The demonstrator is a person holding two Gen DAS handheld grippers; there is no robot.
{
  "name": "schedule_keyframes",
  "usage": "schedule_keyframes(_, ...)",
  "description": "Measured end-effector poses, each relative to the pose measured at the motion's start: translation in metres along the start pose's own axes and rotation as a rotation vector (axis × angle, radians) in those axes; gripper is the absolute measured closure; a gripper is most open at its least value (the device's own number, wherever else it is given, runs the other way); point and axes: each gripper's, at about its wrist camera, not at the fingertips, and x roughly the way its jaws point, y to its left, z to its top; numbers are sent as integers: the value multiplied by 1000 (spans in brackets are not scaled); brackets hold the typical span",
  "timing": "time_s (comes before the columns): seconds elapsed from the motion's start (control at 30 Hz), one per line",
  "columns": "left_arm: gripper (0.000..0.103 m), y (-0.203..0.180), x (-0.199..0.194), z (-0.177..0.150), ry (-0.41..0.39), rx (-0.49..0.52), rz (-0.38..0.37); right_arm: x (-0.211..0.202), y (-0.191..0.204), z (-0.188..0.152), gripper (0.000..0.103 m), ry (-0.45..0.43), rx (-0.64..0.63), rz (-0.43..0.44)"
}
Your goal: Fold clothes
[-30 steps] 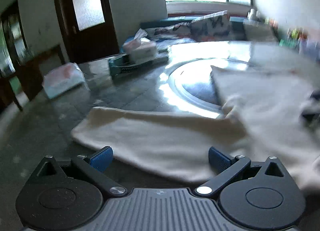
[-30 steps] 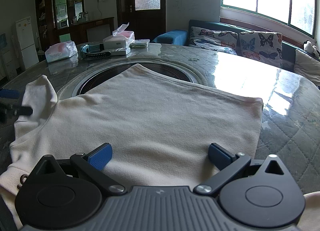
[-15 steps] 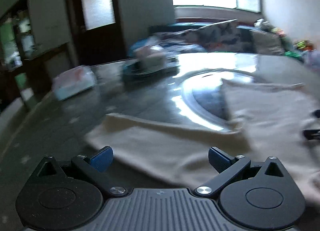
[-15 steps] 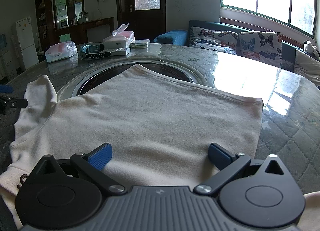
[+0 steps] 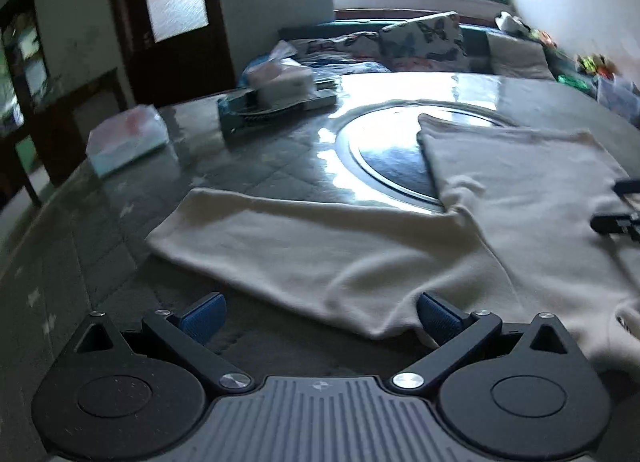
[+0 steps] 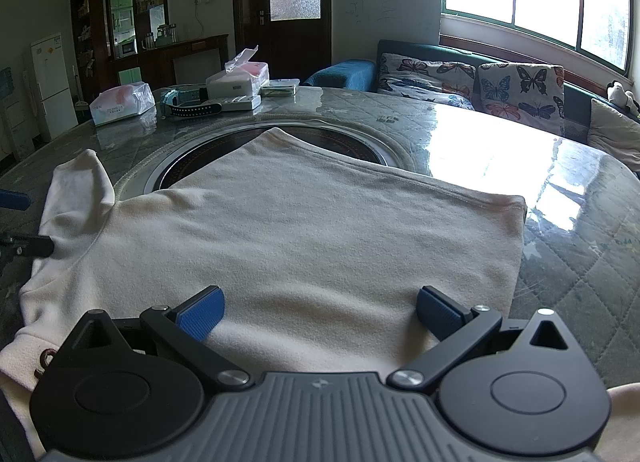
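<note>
A cream long-sleeved top (image 6: 304,238) lies flat on the round table, its hem toward the far side. Its left sleeve (image 5: 304,246) stretches out across the table in the left wrist view. My left gripper (image 5: 320,316) is open, low over the near edge of that sleeve, with cloth in front of the blue pads and nothing pinched. My right gripper (image 6: 318,312) is open above the top's body near the collar end. The left gripper's fingertips (image 6: 18,222) show at the left edge of the right wrist view, beside the shoulder.
The table (image 6: 580,246) has a quilted cover under glass and a dark round inset (image 6: 320,142) at its centre. Tissue packs (image 6: 120,102), a white box (image 6: 240,80) and a strap (image 6: 188,102) sit at the far left. A sofa with butterfly cushions (image 6: 500,90) stands behind.
My left gripper has swung and come lower toward the sleeve, so the sleeve's near edge now lies between the pads. The right gripper and the top have not moved.
</note>
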Motion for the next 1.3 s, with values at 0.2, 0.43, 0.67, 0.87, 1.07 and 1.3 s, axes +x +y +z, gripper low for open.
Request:
schedule_keyframes(0.2,0,25,3,6,16,-110,-8,0,0,0,0,0,0,0)
schedule_keyframes(0.43,0,53,16,8,37,-215,70,0,0,0,0,0,0,0)
schedule_keyframes(0.67,3,76,26,16,22,-309,124,0,0,0,0,0,0,0)
schedule_keyframes(0.87,22,83,32,21,-12,-325,153,0,0,0,0,0,0,0)
schedule_keyframes(1.07,46,89,34,24,-43,-345,166,1,0,0,0,1,-2,-2)
schedule_keyframes(1.3,69,93,34,25,-60,-371,165,1,1,0,0,4,-6,-5)
